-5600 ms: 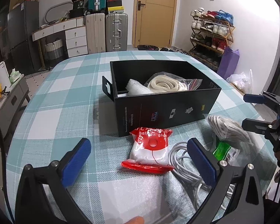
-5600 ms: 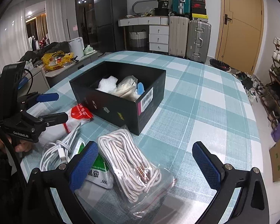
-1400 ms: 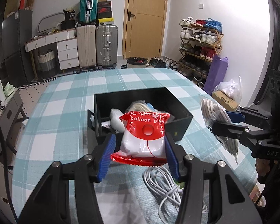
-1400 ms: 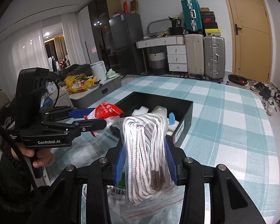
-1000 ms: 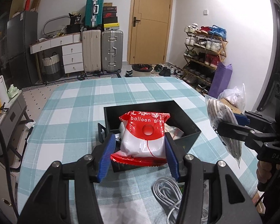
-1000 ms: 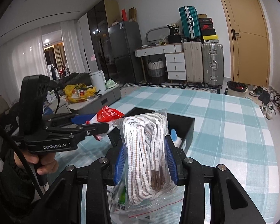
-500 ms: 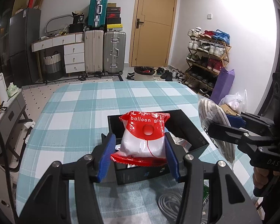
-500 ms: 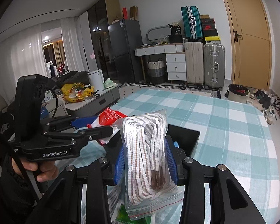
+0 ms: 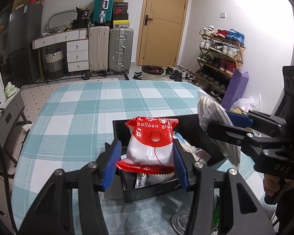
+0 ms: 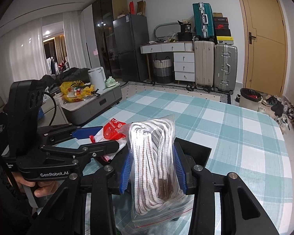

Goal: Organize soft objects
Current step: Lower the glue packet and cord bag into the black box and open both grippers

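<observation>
Both rigs are matte black plastic with ribbed blue pads and silver screws. The left hand-held gripper [image 10: 100, 137] says "GenRobot.AI" in white, the right hand-held gripper [image 9: 223, 124] "DAS".

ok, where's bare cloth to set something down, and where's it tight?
Bare checked tablecloth runs beyond and left of the black box, out to the table's far edge. Crowded: the box already holds bags; a white cable and a green-labelled packet lie before it; left gripper with the balloon glue pack and right gripper with the rope bag hang over it.
</observation>
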{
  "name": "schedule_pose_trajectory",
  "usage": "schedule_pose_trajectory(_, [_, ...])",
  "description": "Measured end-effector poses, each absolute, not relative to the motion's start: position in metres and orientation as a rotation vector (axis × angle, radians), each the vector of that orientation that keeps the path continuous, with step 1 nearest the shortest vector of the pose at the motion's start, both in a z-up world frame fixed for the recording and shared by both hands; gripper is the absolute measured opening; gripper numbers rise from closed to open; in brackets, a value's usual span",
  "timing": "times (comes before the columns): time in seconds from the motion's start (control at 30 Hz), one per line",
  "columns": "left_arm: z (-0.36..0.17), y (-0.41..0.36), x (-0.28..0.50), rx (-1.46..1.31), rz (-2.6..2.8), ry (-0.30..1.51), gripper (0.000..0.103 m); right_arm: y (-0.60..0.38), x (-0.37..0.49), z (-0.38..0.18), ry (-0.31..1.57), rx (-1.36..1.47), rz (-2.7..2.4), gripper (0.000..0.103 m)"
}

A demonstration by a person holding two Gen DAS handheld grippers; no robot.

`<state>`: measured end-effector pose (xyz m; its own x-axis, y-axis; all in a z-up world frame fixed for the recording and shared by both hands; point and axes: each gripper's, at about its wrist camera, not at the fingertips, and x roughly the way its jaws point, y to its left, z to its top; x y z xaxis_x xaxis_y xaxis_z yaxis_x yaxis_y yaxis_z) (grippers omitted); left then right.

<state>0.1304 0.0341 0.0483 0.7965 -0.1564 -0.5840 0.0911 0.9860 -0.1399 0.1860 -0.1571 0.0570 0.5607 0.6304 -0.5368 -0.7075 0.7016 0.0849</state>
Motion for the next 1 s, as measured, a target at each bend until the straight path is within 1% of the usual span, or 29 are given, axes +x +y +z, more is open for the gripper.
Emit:
schedule_pose_trajectory(0.67, [0.033, 0.034, 0.15, -0.094, -0.116, 0.66, 0.051, -0.135, 0.223, 0.038, 0.579, -0.213, 0.765, 0.04])
schedule_pose_trajectory(1.0, [0.029, 0.027, 0.154, -0.072, -0.133, 0.671, 0.051, -0.124, 0.233, 0.026, 0.598, -0.296, 0.744, 0.04])
